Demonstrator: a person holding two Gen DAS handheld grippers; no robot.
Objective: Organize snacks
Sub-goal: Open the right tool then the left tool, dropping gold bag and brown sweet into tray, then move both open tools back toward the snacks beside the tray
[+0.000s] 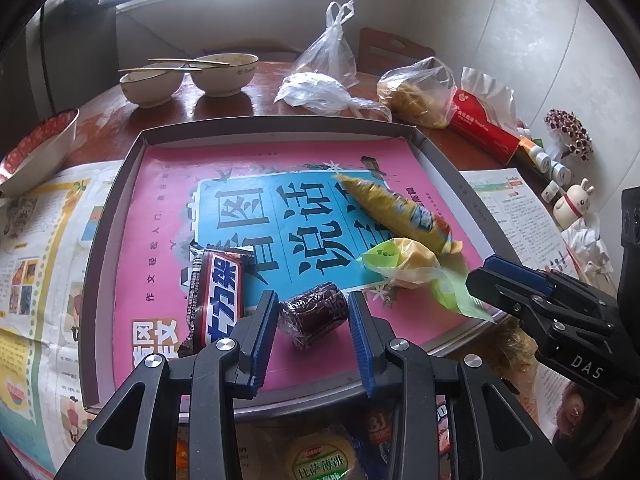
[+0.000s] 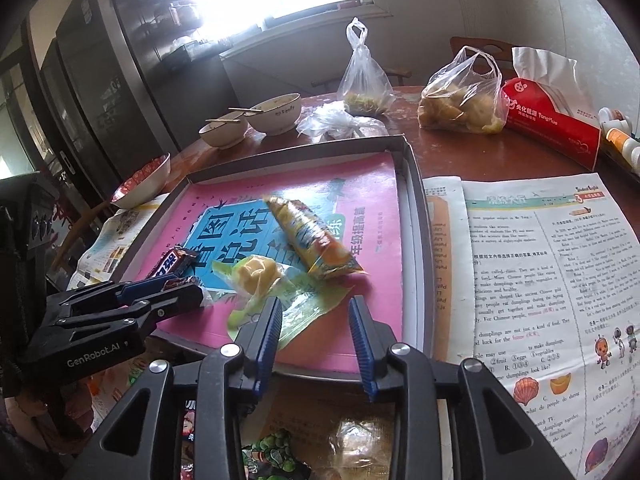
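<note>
A grey tray (image 1: 108, 208) lined with a pink book cover holds several snacks. My left gripper (image 1: 314, 310) is open, its fingers on either side of a dark brown wrapped roll (image 1: 316, 314) without clamping it. A Snickers bar (image 1: 218, 300) lies to its left. A yellow tube snack (image 1: 400, 212) and a yellow pastry in a green wrapper (image 1: 408, 266) lie to the right. My right gripper (image 2: 316, 312) is open and empty over the tray's (image 2: 420, 248) near edge, just before the green-wrapped pastry (image 2: 260, 276). The tube snack (image 2: 312, 240) lies beyond it.
Two bowls with chopsticks (image 1: 188, 78), a red-patterned bowl (image 1: 36, 152), plastic bags of food (image 1: 416, 92) and a red tissue pack (image 1: 484, 124) stand on the table behind the tray. Newspaper (image 2: 540, 280) covers the table on both sides. More snack packets (image 1: 324, 460) lie below the grippers.
</note>
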